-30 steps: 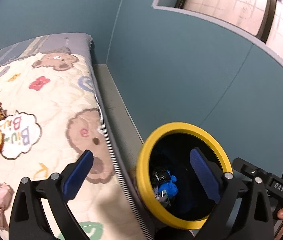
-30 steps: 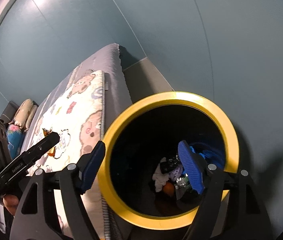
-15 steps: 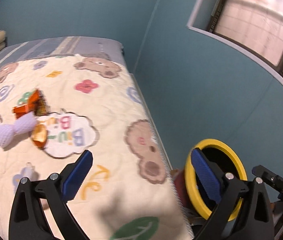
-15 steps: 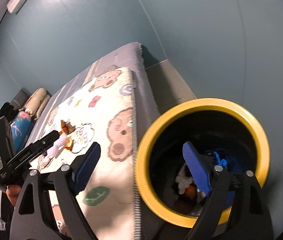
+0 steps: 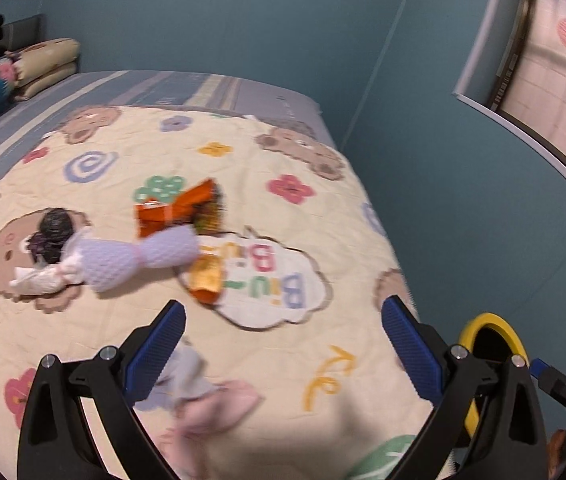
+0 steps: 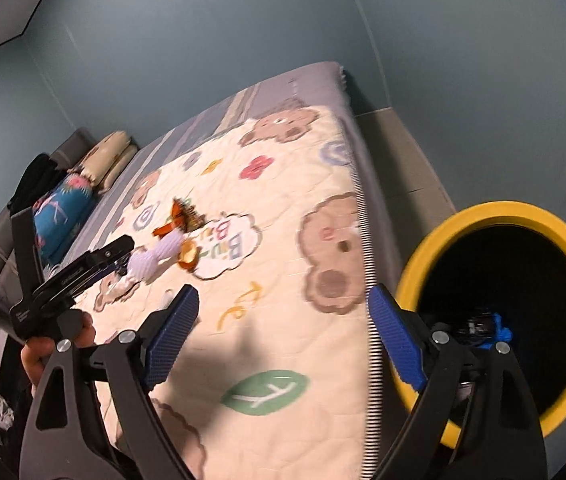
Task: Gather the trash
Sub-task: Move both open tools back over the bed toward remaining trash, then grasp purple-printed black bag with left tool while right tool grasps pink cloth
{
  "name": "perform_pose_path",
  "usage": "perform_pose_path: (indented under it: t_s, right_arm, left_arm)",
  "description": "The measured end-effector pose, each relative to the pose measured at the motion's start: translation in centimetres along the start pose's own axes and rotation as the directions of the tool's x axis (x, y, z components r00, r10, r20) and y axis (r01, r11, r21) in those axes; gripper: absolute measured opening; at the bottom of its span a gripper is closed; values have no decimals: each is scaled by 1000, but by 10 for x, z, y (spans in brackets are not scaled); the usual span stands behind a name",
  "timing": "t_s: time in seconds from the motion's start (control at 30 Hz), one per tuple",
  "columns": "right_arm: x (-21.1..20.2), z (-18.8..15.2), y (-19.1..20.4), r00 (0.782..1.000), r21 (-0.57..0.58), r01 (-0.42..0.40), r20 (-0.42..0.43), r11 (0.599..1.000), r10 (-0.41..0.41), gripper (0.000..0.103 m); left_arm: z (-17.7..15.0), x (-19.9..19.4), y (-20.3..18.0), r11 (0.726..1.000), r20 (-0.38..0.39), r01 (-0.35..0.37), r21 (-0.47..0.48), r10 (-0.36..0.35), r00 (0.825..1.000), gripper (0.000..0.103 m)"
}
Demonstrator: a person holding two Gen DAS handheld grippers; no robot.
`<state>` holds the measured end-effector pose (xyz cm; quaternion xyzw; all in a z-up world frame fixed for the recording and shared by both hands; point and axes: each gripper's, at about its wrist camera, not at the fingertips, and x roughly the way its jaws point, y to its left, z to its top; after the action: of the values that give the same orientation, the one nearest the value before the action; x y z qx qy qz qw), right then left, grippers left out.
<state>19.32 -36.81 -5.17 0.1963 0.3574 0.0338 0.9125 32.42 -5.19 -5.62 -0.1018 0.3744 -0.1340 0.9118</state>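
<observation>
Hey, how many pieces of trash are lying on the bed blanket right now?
5, clustered mid-blanket: orange wrapper, purple foam net, black crumpled piece, white paper wad, small orange wrapper. A blurry scrap near the left claw may be another.

Both views swung from yellow bin toward bed, right gripper jaws opening, empty

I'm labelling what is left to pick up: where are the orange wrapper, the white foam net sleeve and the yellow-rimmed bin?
orange wrapper (image 5: 175, 210), left wrist view, on its crumpled orange middle.
white foam net sleeve (image 5: 139, 254), left wrist view, on its pinched waist.
yellow-rimmed bin (image 6: 495, 210), right wrist view, on the far part of its yellow rim.
</observation>
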Motion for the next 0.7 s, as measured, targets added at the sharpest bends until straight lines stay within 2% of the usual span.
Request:
perform_pose_path:
  t_s: [0.33,0.7]
  right_arm:
    - [56,-11,73,993,-79,-84,-93,993,77,84]
    - [142,-50,149,961,-154,-146,-255,977,103,84]
  left_arm:
    - [24,-1,93,987,11,-143,-69,144,989,95]
    - [43,21,199,957,-31,-261,-127,259,965,95]
